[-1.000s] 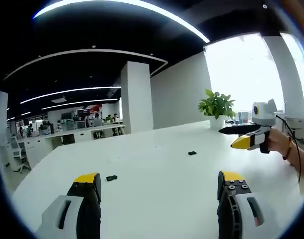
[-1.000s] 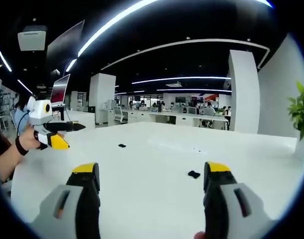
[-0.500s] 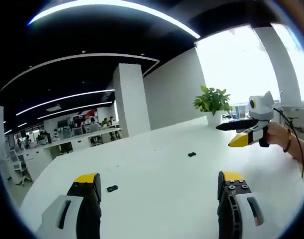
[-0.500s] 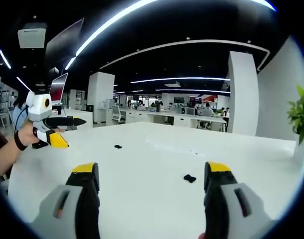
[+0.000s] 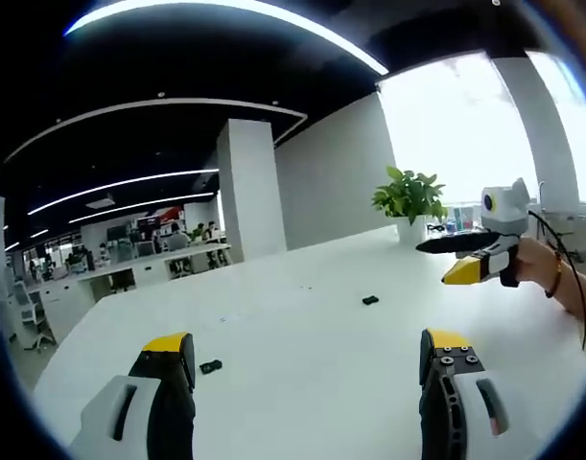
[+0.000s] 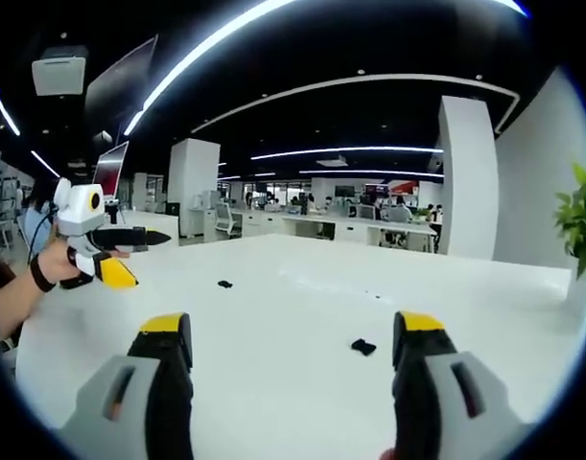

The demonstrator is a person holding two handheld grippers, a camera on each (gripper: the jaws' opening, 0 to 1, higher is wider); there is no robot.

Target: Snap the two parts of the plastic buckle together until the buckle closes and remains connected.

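Two small black buckle parts lie apart on the white table [image 5: 302, 335]. In the left gripper view one buckle part [image 5: 211, 366] rests just right of my left jaw tip, and the other buckle part [image 5: 370, 300] lies farther off toward the right. My left gripper [image 5: 307, 347] is open and holds nothing. In the right gripper view the nearer buckle part [image 6: 363, 346] sits just left of the right jaw tip, and the second part [image 6: 223, 284] lies farther back left. My right gripper [image 6: 291, 331] is open with nothing between its jaws.
The right gripper [image 5: 470, 259] enters the left gripper view at right, held by a hand. The left gripper [image 6: 101, 251] appears at left in the right gripper view. A potted plant [image 5: 410, 199] stands at the table's far edge. Office desks and pillars lie beyond.
Both views have shifted slightly with the hands. The buckle parts lie where they were, and both grippers stay open.
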